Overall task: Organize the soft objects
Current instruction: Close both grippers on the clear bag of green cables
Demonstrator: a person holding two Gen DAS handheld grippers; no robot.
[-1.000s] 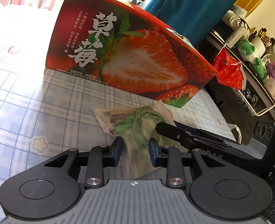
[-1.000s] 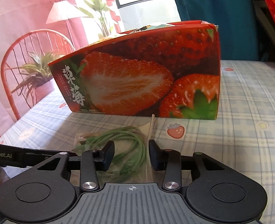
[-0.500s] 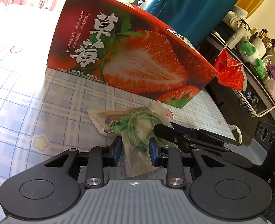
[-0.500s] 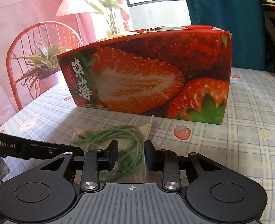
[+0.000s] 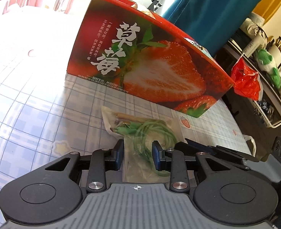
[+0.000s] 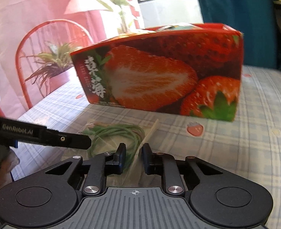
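A clear plastic bag (image 5: 140, 131) with a coiled green cable inside sits in front of the red strawberry box (image 5: 159, 66) on the checked tablecloth (image 5: 35, 95). My left gripper (image 5: 138, 152) is shut on the bag's near end, with the cable bunched between its pads. From the right wrist view the bag (image 6: 117, 133) shows a stiff edge standing up. My right gripper (image 6: 133, 157) straddles that edge and is closing, with a gap still at its pads. The left gripper (image 6: 83, 142) comes in from the left, and the right gripper (image 5: 186, 143) from the right.
The strawberry box (image 6: 159, 76) stands open-topped just behind the bag. A red plastic bag (image 5: 245, 80) hangs off a cluttered shelf (image 5: 270, 61) beyond the table's right edge. A red chair (image 6: 26, 57) and a potted plant (image 6: 52, 64) stand past the far left side.
The right gripper's fingers have drawn closer together around the bag's upright edge. The bag has turned and slid a little across the cloth, staying between the left fingers. The box has drifted right in both views.
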